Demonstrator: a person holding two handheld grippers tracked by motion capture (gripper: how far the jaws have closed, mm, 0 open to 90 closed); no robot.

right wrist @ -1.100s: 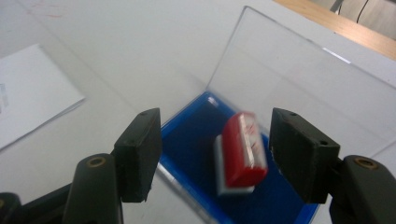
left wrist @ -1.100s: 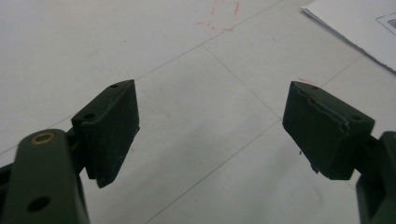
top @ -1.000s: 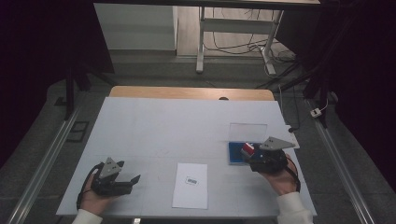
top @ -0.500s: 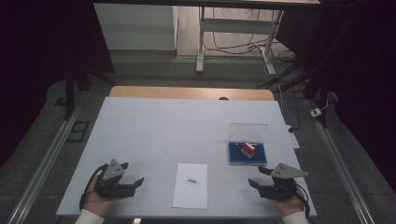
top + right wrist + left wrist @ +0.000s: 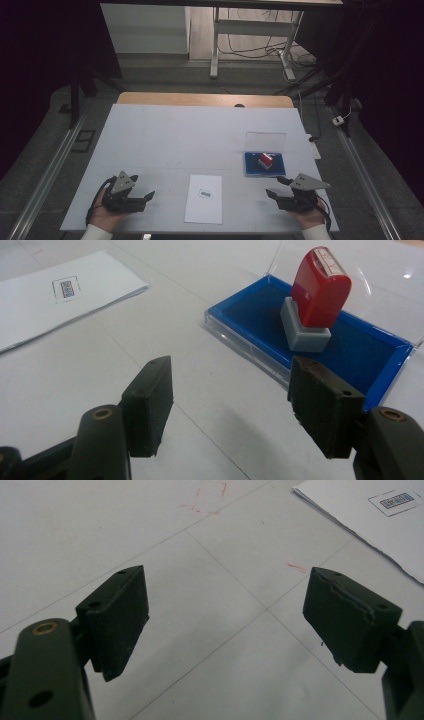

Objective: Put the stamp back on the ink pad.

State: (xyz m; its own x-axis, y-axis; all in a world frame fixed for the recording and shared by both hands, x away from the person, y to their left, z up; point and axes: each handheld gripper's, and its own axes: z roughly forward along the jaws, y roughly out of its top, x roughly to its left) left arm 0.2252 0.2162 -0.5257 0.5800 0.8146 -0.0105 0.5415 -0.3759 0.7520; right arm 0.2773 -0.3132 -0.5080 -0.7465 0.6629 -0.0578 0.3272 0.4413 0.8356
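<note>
1. At the left of the white table (image 5: 165,135), the left gripper (image 5: 148,196) rests low near the front edge in the person's left hand (image 5: 102,216). Its jaws stand wide apart with nothing between them, only bare tabletop.
2. Just to the right of that gripper lies a white sheet of paper with a small printed label (image 5: 204,198), its long axis running away from the person; its corner shows at the upper right of the left gripper view (image 5: 370,515).
3. The red-handled stamp on a grey base (image 5: 265,160) stands upright on a blue ink pad in a clear open-lidded case (image 5: 252,169), just beyond the right gripper and slightly toward the paper side.
4. At the right, the right gripper (image 5: 270,194) lies near the front edge, jaws well open and holding nothing. In its own view the stamp (image 5: 315,300) rises ahead and right of the gap between the jaws, apart from both pads.
5. The right hand is much the nearer to the stamp; a short forward reach looks likely to bring the jaws around its red handle.
</note>
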